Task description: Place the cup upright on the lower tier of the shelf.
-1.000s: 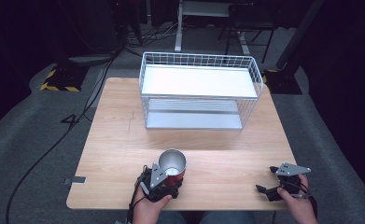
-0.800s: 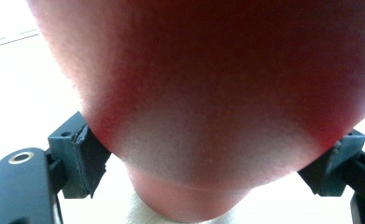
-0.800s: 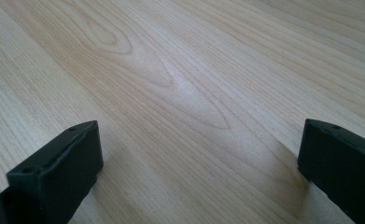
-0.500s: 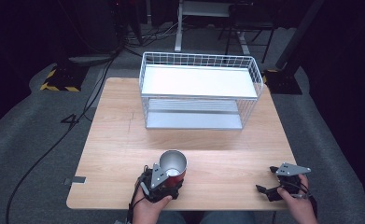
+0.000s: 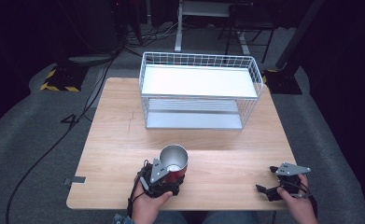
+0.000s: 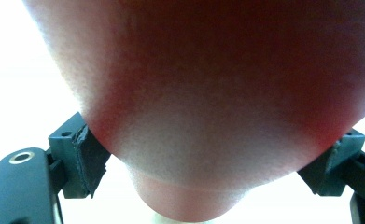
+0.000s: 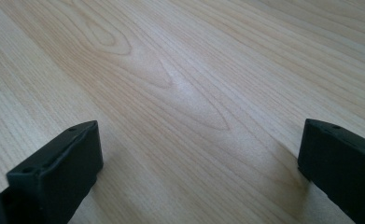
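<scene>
A red cup with a bare metal inside stands upright near the front edge of the wooden table. My left gripper is shut on the cup's lower wall from the person's side. In the left gripper view the red cup looms close, and both black jaws of the left gripper press against its sides. My right gripper rests low at the front right of the table, open. In the right gripper view its jaws stand wide apart over the bare wood, with nothing inside the right gripper.
A white wire rack with an upper and a lower shelf stands at the back of the table. Bare wood lies between it and the cup. Cables and stands sit on the dark floor beyond.
</scene>
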